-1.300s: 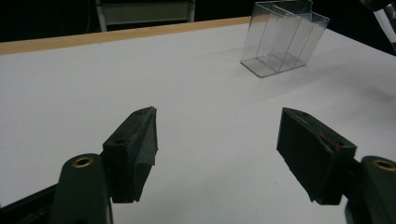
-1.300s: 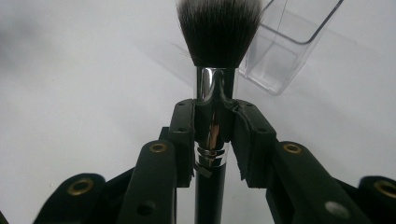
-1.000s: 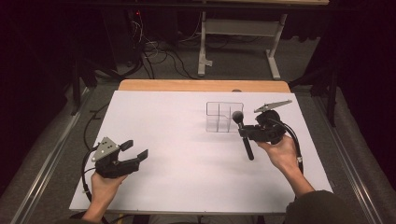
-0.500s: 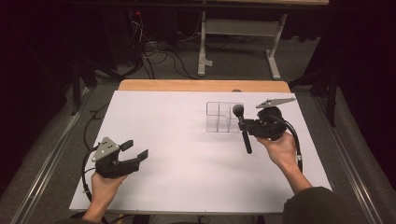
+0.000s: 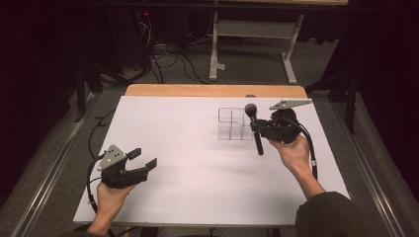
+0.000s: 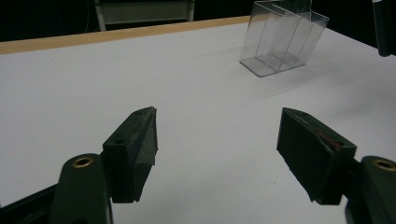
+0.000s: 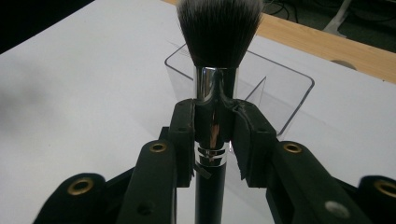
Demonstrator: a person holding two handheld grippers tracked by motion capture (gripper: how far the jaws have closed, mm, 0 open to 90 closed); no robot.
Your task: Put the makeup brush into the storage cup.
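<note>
Makeup brush (image 7: 215, 70) sits pinched in the right gripper (image 7: 215, 140); jaws pressed together on the silver ferrule & upper black handle. Bristle head dark w/ pale tips, fluffy, at 12 o'clock in the right gripper view; handle runs down to 6 o'clock between the jaws. In the high view the brush (image 5: 255, 129) is above the table's right half, roughly 2 o'clock from the table centre, head (image 5: 250, 109) toward the far edge, handle end pointing back toward the person at 6 o'clock. Right gripper (image 5: 257, 129) is held by the person's right hand (image 5: 291, 153), grey three-cornered plate on top.

Clear organizer (image 5: 235, 124), a see-thru plastic box w/ inner dividers, stands on the white table (image 5: 197, 128) just beside the brush, at about 9 o'clock of it. In the right gripper view the organizer (image 7: 280, 88) lies behind & below the bristles; can't tell if the brush touches it. In the left gripper view it (image 6: 280, 39) shows at approx 1 o'clock, well apart from that gripper's jaws.

Left gripper (image 5: 144, 158) is at 7–8 o'clock of the table centre, near the front-left corner, held in the left hand (image 5: 111, 195). Jaws spread wide, nothing between them, just bare white table (image 6: 210, 140) underneath. Jaws point toward approx 2 o'clock in the high view.
</note>
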